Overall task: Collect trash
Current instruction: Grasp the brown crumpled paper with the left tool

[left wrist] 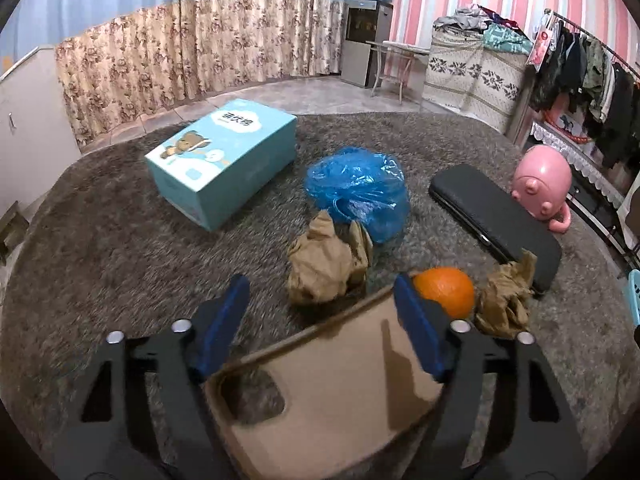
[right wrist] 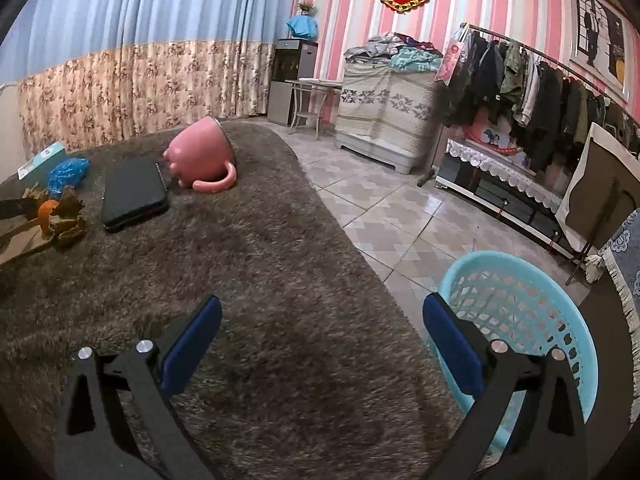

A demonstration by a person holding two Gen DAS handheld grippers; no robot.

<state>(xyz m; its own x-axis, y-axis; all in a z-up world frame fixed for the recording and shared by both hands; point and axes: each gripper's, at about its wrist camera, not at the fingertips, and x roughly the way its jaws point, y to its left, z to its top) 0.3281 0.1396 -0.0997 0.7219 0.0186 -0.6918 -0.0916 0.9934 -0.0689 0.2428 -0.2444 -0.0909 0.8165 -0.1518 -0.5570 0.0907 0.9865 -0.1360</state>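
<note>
In the left wrist view, the left gripper (left wrist: 320,280) points down over the shaggy brown table (left wrist: 120,248). Its fingers (left wrist: 226,320) are spread, with a flat cardboard (left wrist: 340,380) sheet between them. I cannot tell whether the pads press on it.

Just past the fingertips, at 12 o'clock, lies a crumpled paper wad (left wrist: 320,268), with a blue bag (left wrist: 356,192) touching its far side. At 1 o'clock an orange (left wrist: 444,290) sits just beyond the right fingertip. A second wad (left wrist: 506,300) is just beside the orange and against a black case (left wrist: 492,216). A pink mug (left wrist: 542,184) lies tipped over at 2 o'clock, beyond the case. A teal box (left wrist: 224,160) sits at 11 o'clock, apart from the bag.

In the right wrist view, the right gripper (right wrist: 322,300) hangs over bare table with its fingers (right wrist: 192,344) spread wide and nothing between them. A light-blue basket (right wrist: 520,308) stands on the tiled floor (right wrist: 400,216) at 3 o'clock, behind the right finger.
</note>
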